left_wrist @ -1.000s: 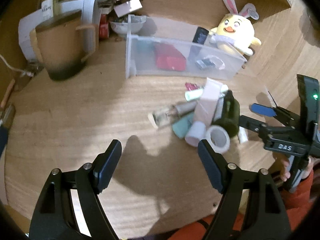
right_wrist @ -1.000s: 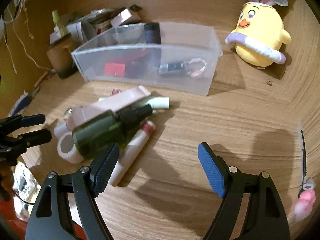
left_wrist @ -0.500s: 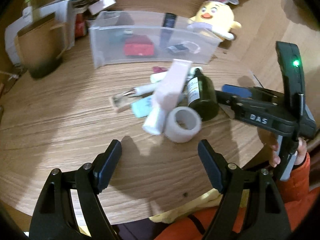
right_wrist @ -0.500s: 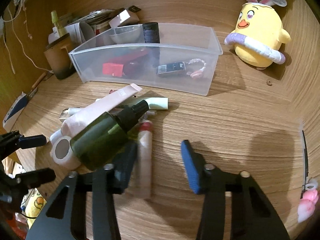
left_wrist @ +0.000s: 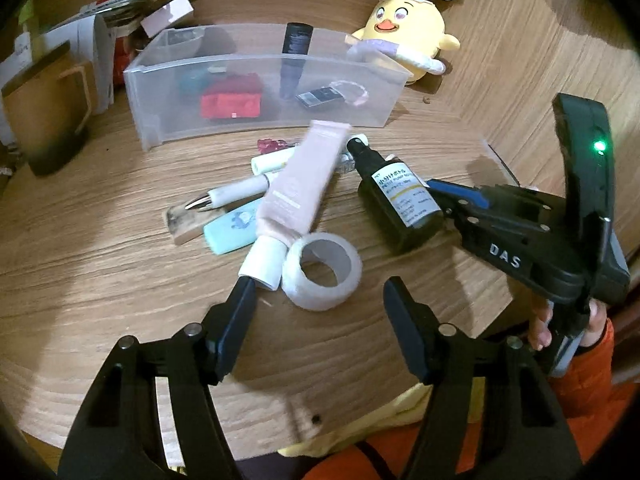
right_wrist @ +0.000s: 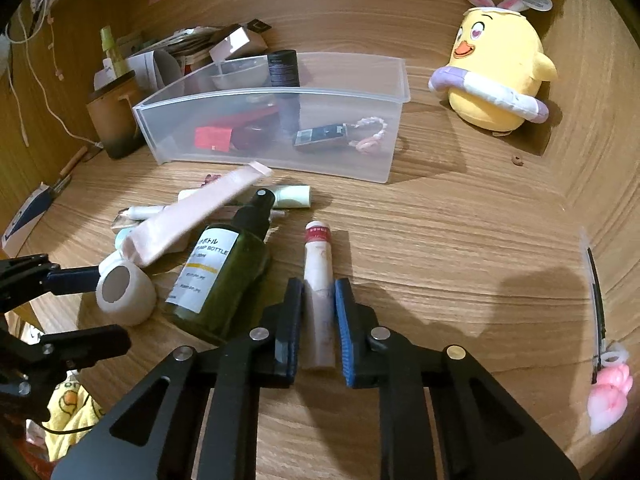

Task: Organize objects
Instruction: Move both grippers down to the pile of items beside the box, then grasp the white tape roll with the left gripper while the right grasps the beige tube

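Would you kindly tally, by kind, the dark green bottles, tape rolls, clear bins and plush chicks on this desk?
Dark green bottle: 1
Tape roll: 1
Clear bin: 1
Plush chick: 1
Total: 4

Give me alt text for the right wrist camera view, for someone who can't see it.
The right tool is closing its jaws around a slim pinkish tube lying on a wooden table. Left of it lie a dark green pump bottle, a pale pink tube and a white tape roll. Behind them sit a clear plastic bin and a yellow chick plush.
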Demonstrator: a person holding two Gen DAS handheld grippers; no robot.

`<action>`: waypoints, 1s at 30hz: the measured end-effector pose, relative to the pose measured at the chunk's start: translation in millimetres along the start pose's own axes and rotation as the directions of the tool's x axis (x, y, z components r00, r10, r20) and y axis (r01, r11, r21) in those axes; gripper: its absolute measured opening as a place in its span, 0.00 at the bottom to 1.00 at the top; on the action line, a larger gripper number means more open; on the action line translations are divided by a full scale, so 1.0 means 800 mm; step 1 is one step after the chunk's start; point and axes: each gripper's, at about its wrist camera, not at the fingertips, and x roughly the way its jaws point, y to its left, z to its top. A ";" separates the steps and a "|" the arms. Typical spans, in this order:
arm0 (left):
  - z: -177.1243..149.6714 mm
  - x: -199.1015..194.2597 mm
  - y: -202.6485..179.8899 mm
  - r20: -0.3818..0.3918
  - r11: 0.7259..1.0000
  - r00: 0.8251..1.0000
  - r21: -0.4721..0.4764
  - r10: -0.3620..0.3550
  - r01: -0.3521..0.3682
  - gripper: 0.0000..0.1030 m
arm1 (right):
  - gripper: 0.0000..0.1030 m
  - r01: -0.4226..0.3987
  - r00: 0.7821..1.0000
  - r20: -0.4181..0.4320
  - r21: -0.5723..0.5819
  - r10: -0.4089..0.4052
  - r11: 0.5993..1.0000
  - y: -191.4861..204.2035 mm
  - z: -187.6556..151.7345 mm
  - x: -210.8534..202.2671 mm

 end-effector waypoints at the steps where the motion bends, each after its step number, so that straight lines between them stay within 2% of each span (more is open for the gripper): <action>1: 0.002 0.002 -0.002 0.005 1.000 1.000 0.000 0.003 -0.003 0.64 | 0.14 0.002 1.000 0.001 0.001 -0.002 1.000 -0.001 -0.001 -0.001; 6: 0.010 0.009 -0.007 0.022 1.000 1.000 -0.015 0.009 -0.009 0.63 | 0.14 0.008 1.000 0.005 0.011 -0.008 1.000 -0.007 -0.006 -0.005; 8: 0.011 0.011 -0.011 0.029 1.000 0.999 -0.009 0.019 -0.019 0.57 | 0.14 0.010 1.000 0.007 0.017 -0.011 1.000 -0.010 -0.007 -0.007; 10: 0.011 0.012 -0.014 0.031 1.000 0.999 0.004 0.029 -0.029 0.44 | 0.14 0.010 1.000 0.008 0.026 -0.011 1.000 -0.014 -0.009 -0.009; 12: 0.010 0.011 -0.016 0.029 0.999 0.999 0.014 0.030 -0.031 0.40 | 0.14 0.009 1.000 0.010 0.036 -0.009 0.999 -0.018 -0.009 -0.010; 22: 0.004 -0.004 -0.009 0.046 0.998 0.997 0.002 0.062 -0.062 0.39 | 0.14 0.012 0.999 0.038 0.068 -0.015 0.998 -0.032 -0.005 -0.025; 30: 0.019 -0.032 0.009 0.109 0.996 0.990 -0.035 0.084 -0.081 0.39 | 0.14 0.042 0.994 0.102 0.059 -0.048 0.997 -0.037 0.017 -0.048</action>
